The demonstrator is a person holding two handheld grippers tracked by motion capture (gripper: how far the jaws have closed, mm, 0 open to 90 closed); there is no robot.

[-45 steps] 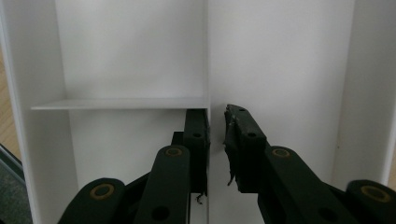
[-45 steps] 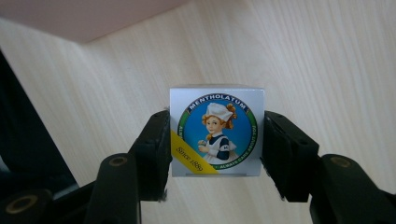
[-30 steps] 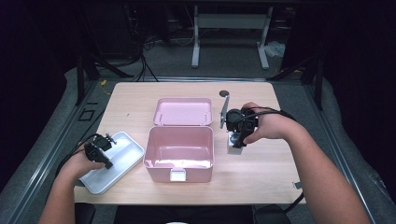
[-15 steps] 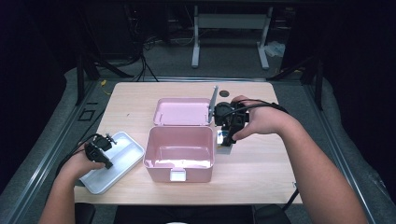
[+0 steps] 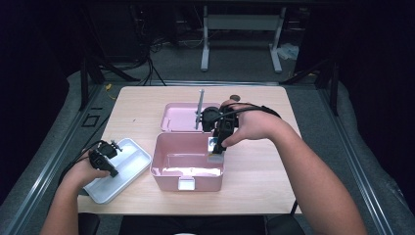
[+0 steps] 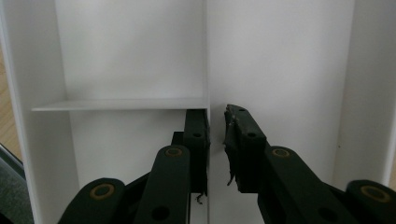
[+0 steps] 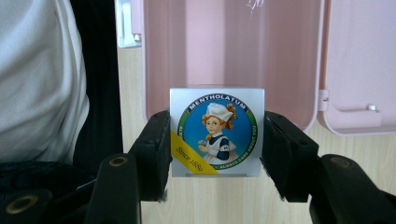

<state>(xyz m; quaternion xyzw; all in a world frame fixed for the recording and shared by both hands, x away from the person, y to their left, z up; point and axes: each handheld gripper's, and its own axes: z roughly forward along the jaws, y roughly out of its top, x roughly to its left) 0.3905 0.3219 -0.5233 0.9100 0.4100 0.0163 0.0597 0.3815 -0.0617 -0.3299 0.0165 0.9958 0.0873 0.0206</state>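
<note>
1. While being clamped on its two sides by the jaws of the right gripper [image 7: 215, 154], the Mentholatum box [image 7: 217, 133] is hanging just over the right-hand rim of the pink case [image 5: 188, 169], as the high view shows; its square face (a nurse figure inside a green ring, with a yellow "Since 1880" corner band) is facing that gripper's camera.
2. The right gripper [image 5: 216, 149] is pointing downward, its jaws standing fairly wide around the box and pressing on it.
3. The pink case is sitting open near the middle of the wooden table [image 5: 264, 191], its latch toward the person; its hinged lid [image 5: 183, 117] is lying flat behind it.
4. The white tray [image 5: 125, 171] is lying at the table's left front, well apart from the box.
5. The left gripper [image 6: 215, 140] is resting inside the tray, its jaws nearly together on either side of the thin upright divider [image 6: 206, 56]; whether they are pinching it I cannot tell.
</note>
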